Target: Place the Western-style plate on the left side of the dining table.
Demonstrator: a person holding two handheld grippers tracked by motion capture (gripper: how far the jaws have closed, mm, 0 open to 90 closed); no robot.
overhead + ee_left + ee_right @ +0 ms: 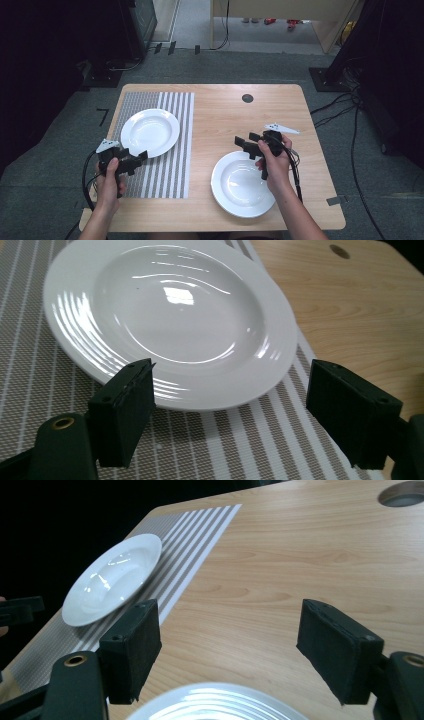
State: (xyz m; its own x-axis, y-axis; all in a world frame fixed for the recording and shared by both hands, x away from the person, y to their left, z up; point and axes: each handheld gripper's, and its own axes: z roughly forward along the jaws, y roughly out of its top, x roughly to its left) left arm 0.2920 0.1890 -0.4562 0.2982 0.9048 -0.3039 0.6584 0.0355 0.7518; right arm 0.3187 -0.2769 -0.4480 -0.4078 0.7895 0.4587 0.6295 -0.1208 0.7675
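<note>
A white deep plate (150, 131) (170, 320) (112, 580) rests on a grey striped placemat (165, 170) (30, 365) (195, 540) at the table's left. My left gripper (134, 159) (230, 405) is open just short of that plate's near rim, jaws wide apart with nothing between them. A second white deep plate (242, 184) (215, 705) lies on bare wood at the front right. My right gripper (247, 141) (230, 647) hovers open over this plate's far rim, empty.
The wooden table (225, 115) has a round dark cable hole (247, 98) (340, 251) (402, 492) near its far edge. Cables (345, 107) trail over the grey floor to the right. Dark equipment stands beyond the table's far left corner.
</note>
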